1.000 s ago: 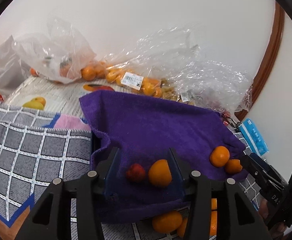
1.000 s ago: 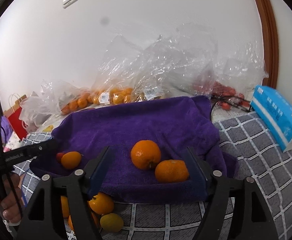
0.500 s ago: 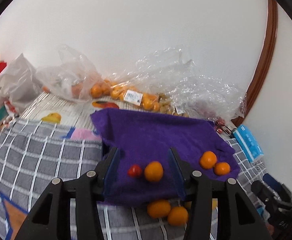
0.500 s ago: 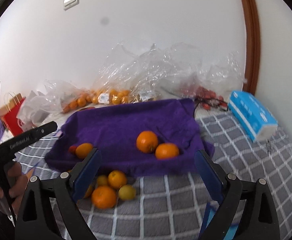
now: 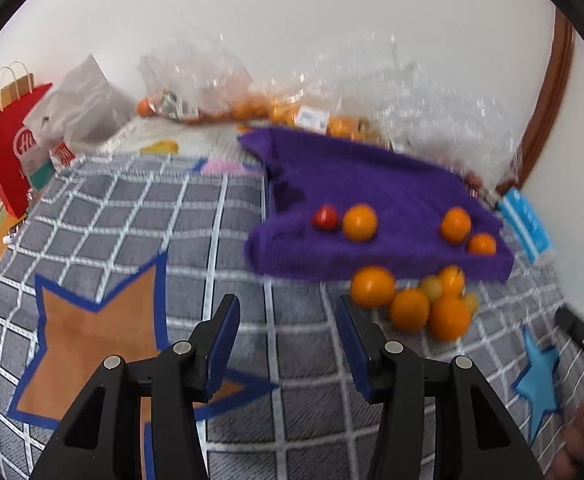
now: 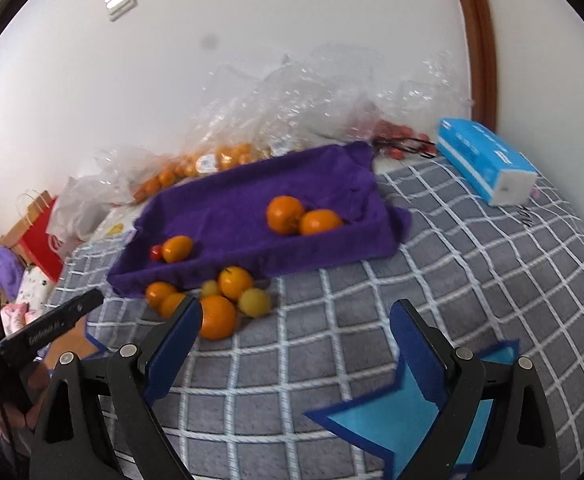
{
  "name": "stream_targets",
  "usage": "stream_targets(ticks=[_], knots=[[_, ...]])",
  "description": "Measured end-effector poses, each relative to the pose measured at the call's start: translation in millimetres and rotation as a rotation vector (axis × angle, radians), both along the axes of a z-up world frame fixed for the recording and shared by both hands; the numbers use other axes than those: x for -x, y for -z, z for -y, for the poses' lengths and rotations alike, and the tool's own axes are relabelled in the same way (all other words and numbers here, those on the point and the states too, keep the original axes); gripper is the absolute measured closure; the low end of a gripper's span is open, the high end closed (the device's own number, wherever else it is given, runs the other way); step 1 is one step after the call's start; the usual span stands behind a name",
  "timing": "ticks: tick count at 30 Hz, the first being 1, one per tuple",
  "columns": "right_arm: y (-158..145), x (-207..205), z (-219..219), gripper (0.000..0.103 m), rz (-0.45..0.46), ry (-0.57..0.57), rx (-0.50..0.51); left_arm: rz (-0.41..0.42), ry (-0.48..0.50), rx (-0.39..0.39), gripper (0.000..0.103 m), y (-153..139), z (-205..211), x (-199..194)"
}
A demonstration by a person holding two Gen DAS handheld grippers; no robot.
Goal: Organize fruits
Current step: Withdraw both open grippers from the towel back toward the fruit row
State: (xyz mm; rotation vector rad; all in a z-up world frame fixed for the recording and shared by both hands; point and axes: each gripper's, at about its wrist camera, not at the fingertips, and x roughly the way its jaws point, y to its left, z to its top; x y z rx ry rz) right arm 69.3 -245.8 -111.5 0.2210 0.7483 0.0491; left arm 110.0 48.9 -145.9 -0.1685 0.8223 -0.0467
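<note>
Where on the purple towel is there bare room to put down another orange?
The purple towel is bare in its middle, between the orange with the small red fruit and the pair of oranges, and along its far half toward the plastic bags. It is crowded off the near edge, where the loose fruit pile sits on the checked blanket.
</note>
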Motion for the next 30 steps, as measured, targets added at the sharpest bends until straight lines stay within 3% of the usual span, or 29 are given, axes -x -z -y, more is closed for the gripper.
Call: stream_targets(ticks=[5,11,13,18,23,30], knots=[[2.0,2.5,4.5,0.009,-0.001,0.008,-0.012,-0.038,0.001,-0.017,0.056,12.2,0.3,-5.2],[9.3,-3.5,-10.6,0.010,0.008,-0.038,0.069,-0.018,-0.009,-0.077,0.056,21.4,4.2,-1.6],[11.8,-6.1,-15.0,0.011,0.010,-0.049,0.092,-0.060,-0.008,-0.058,0.056,27.3,1.2,-5.2],[21.7,-20.0,-15.4,0.015,-0.026,-0.049,0.065,-0.042,-0.005,0.012,0.056,26.0,-7.2,-3.9],[30.8,-33.6,-15.0,0.027,-0.064,-0.046,0.051,-0.031,-0.004,0.080,0.056,26.4,-14.5,-2.1],[39.0,-42.1,-23.8,0.037,-0.083,-0.082,0.042,-0.032,0.010,0.088,0.056,26.5,-14.3,-4.8]])
